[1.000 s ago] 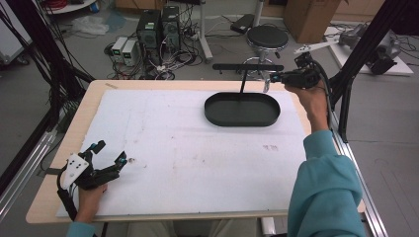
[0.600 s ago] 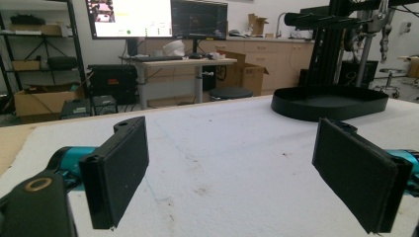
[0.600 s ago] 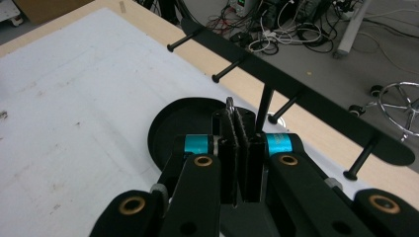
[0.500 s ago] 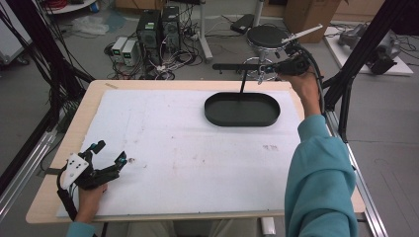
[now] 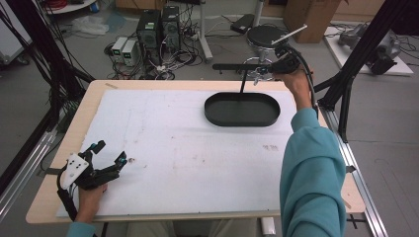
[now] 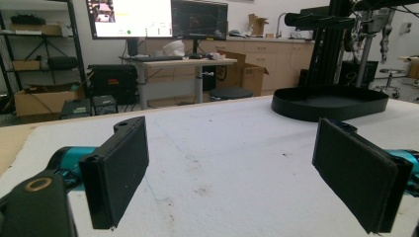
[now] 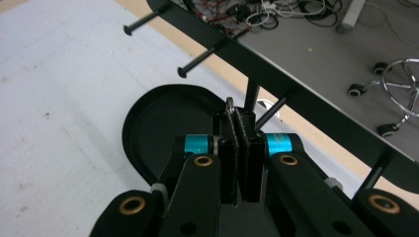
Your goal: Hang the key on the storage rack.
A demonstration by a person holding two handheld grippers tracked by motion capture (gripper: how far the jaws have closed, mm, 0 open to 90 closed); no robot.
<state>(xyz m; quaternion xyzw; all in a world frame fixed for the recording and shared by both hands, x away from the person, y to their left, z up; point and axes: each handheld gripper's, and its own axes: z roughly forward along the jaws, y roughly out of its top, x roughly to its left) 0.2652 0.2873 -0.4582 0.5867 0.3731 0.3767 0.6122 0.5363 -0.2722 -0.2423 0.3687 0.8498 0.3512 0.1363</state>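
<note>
A black stand rises from the far right of the table: an oval tray (image 5: 242, 109), an upright post (image 5: 243, 81) and a horizontal bar (image 5: 232, 65) with pegs (image 7: 197, 61). Small silvery pieces (image 5: 257, 74) hang from the bar's right part. My right gripper (image 5: 269, 69) hovers at the bar's right end, above the tray (image 7: 163, 123). The right gripper (image 7: 239, 114) is shut, and a thin grey metal ring (image 7: 230, 103) pokes out between its pads. My left gripper (image 5: 109, 152) rests at the table's front left. The left gripper (image 6: 230, 163) is open with nothing between its pads.
A white sheet (image 5: 188, 148) covers the wooden table. Behind the far edge stand a round stool (image 5: 267, 34) and computer boxes with cables (image 5: 158, 24) on the floor. Black frame struts (image 5: 346, 84) run along the right side, close to the right arm.
The right hand has moved left and farther back, from beside the tray's right end to the bar's right end. The left gripper has stayed put.
</note>
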